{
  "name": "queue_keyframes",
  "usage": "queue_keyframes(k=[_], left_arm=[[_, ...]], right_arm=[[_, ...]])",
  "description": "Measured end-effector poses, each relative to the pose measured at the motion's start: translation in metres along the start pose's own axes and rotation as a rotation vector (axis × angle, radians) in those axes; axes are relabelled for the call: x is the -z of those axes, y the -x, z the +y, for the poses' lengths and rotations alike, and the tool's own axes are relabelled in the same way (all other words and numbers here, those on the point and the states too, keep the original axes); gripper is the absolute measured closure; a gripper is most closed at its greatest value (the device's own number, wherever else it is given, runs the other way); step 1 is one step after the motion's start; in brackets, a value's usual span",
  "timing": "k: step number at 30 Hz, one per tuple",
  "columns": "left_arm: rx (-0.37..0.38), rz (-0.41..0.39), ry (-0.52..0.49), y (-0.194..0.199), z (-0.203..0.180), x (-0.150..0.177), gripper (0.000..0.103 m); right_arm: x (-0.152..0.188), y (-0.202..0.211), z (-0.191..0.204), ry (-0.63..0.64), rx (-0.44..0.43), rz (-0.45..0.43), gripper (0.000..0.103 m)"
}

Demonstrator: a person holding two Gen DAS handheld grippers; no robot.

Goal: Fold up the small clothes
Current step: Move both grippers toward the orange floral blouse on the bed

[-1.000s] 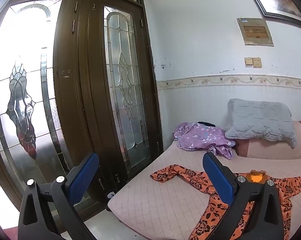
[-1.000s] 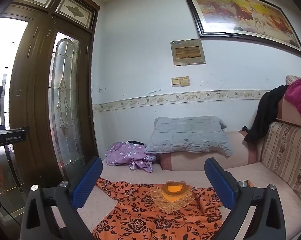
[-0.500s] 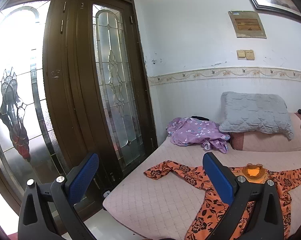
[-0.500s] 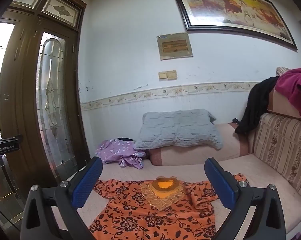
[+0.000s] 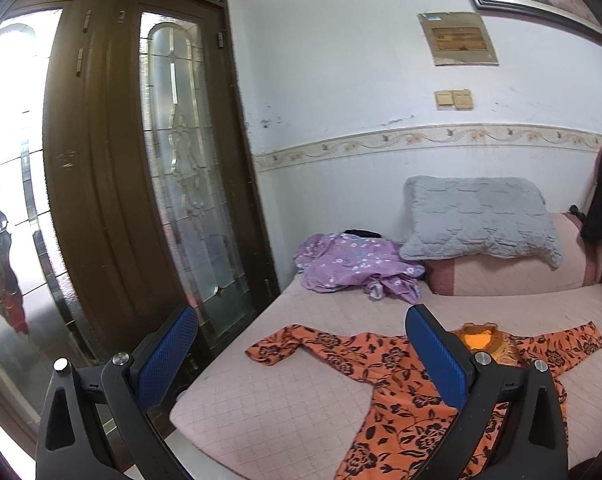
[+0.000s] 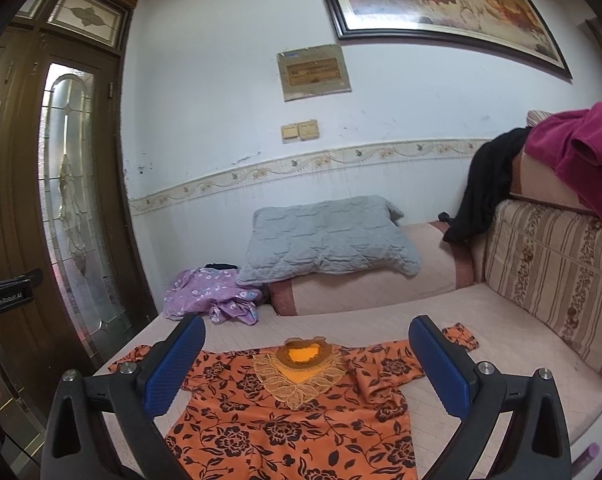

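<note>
Orange floral garment [image 6: 293,420]: spread flat on pink mattress [image 6: 501,320], sleeves extended | purple garment [image 6: 209,292]: crumpled beside grey pillow [image 6: 329,236] | left gripper [image 5: 301,356]: held wide apart, nothing grasped | right gripper [image 6: 305,364]: held wide apart above garment, nothing grasped

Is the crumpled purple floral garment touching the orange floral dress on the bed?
Apart. The left wrist view shows bare pink mattress between the purple garment and orange dress.

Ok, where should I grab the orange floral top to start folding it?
I'd take the orange floral top by its sleeve ends, from above. It lies flat, face up, sleeves spread sideways. The door-side cuff suits the left gripper; the cuff near the striped cushion suits the right gripper. Both grippers are open and empty.
</note>
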State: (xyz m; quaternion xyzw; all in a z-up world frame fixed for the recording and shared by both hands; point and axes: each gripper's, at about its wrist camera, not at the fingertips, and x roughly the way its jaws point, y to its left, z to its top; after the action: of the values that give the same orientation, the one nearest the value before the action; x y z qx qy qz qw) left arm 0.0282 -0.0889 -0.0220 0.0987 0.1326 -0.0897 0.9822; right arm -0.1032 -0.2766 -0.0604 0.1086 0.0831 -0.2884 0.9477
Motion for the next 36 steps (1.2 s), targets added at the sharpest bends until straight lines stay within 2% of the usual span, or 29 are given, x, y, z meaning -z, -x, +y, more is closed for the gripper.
queue_keyframes(k=[7, 15, 19, 27, 31, 36], left_arm=[[0.074, 0.012, -0.027, -0.017, -0.036, -0.005, 0.0], [0.145, 0.008, -0.042, -0.026, -0.061, -0.007, 0.0], [0.167, 0.009, -0.051, -0.027, -0.065, -0.007, 0.0], [0.12, 0.007, -0.029, -0.027, -0.045, -0.009, 0.0], [0.089, 0.007, -0.019, -0.031, -0.036, -0.006, 0.0], [0.083, 0.03, -0.029, -0.046, -0.039, -0.001, 0.0]], right_arm=[[0.002, -0.017, -0.013, -0.02, 0.046, 0.041, 0.0], [-0.009, -0.01, -0.035, -0.048, 0.144, 0.011, 0.0], [-0.012, -0.014, -0.038, -0.07, 0.138, 0.032, 0.0], [-0.012, -0.007, -0.023, -0.026, 0.13, 0.006, 0.0], [-0.012, -0.015, -0.018, -0.021, 0.104, 0.033, 0.0], [-0.008, -0.022, -0.017, -0.019, 0.101, 0.041, 0.0]])
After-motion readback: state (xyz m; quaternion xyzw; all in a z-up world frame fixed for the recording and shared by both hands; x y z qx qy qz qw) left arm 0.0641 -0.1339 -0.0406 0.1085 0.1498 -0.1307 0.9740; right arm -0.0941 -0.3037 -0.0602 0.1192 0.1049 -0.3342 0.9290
